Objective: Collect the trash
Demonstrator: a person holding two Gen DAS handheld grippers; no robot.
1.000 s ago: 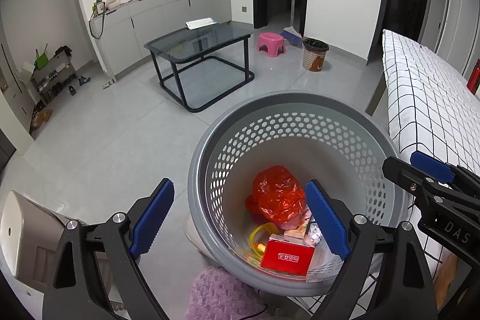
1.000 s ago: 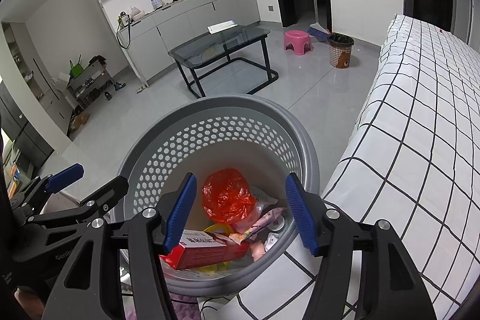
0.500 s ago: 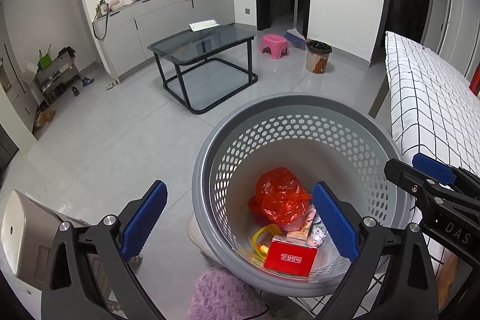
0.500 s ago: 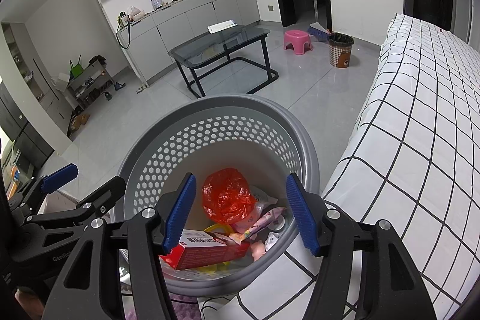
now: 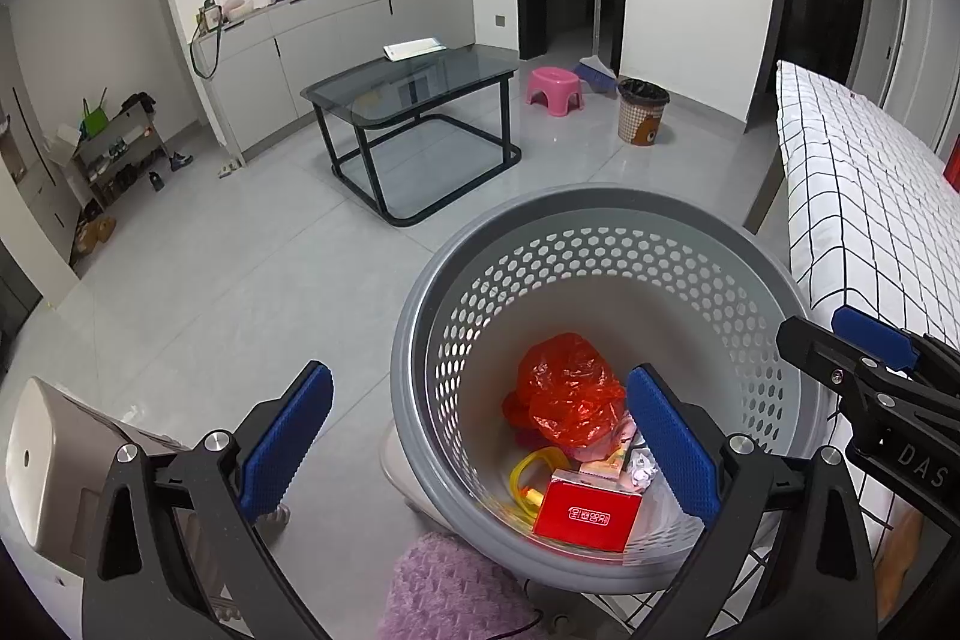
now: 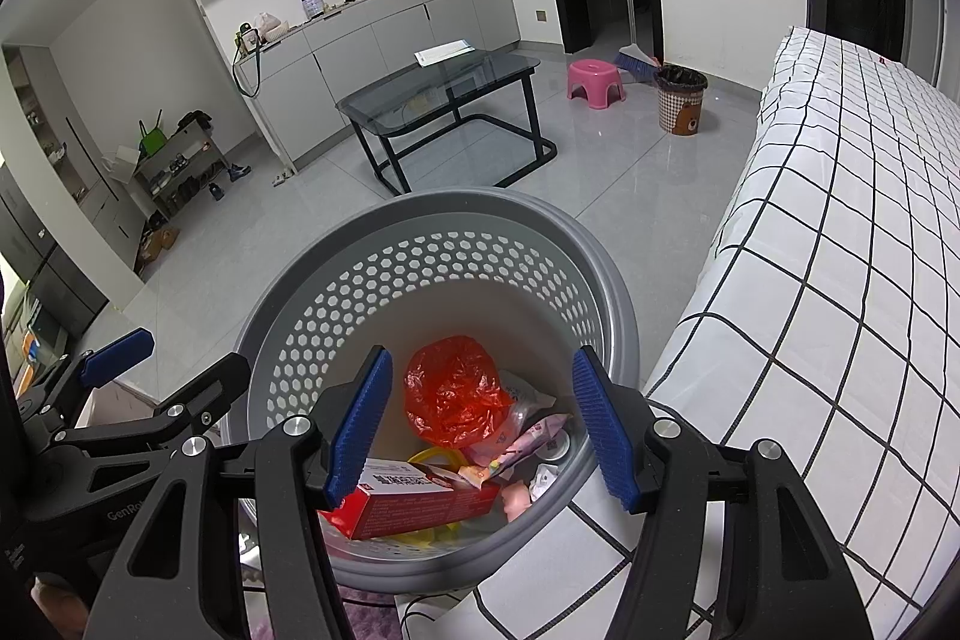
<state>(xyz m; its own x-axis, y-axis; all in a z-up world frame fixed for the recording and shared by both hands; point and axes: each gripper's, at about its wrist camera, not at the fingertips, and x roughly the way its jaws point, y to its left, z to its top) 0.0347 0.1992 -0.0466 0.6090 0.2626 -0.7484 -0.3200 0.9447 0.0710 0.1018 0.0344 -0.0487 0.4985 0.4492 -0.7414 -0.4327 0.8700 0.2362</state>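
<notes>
A grey perforated basket stands on the floor beside the bed; it also shows in the right wrist view. Inside lie a crumpled red plastic bag, a red box, a yellow ring, pink wrappers and crumpled paper. My left gripper is open and empty, hovering over the basket's left rim. My right gripper is open and empty above the basket's inside; it also shows at the right of the left wrist view.
A bed with white checked cover runs along the right. A glass-topped black table, a pink stool, a small bin and a broom stand farther off. A beige appliance sits at lower left, a purple fluffy mat below.
The left gripper has drawn back and shifted left, so the basket sits more to the right in its view; its jaws widened slightly. The right gripper has hardly moved.
</notes>
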